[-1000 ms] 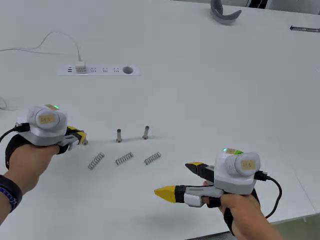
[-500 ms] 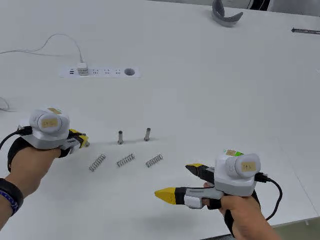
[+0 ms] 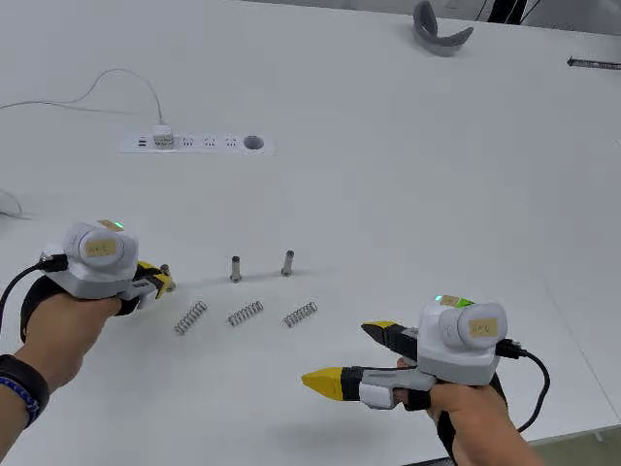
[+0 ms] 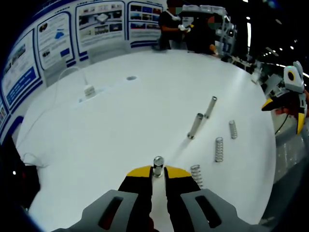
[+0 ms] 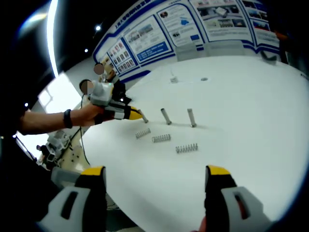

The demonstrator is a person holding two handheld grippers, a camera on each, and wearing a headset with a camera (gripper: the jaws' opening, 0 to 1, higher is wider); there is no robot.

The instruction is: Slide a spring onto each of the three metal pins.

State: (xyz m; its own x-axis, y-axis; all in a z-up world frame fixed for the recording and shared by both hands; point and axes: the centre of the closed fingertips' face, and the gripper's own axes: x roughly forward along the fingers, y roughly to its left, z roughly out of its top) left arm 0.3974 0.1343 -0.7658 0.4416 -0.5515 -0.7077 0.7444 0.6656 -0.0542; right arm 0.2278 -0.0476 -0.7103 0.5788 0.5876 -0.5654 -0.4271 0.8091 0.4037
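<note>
Three slim, bright metal pins stand upright in a row on the smooth white table (image 3: 408, 194). The left pin (image 4: 158, 163), a cylinder with a rounded cap, stands between the yellow tips of the left gripper (image 3: 160, 281), whose black jaws are drawn close and pinch it near the top. The middle pin (image 3: 236, 269) and the right pin (image 3: 287, 262) stand free, apart from each other.

Just in front of the pins, three short coiled wire springs lie flat on the table, each slanted the same way: the left spring (image 3: 191, 317), the middle spring (image 3: 245, 313) and the right spring (image 3: 301, 314). None touches a pin or another spring.

The right gripper (image 3: 349, 355) hangs above the table's near edge, well apart from the springs. Its pointed, yellow-tipped jaws are spread wide with nothing between them. Both grippers have rounded white plastic bodies and trail black cables.

Farther back lies a flat white power strip (image 3: 199, 143) with one white plug in it and a thin white cord (image 3: 107, 73) curving off to the left. A curved grey piece (image 3: 441, 21) rests near the far edge.
</note>
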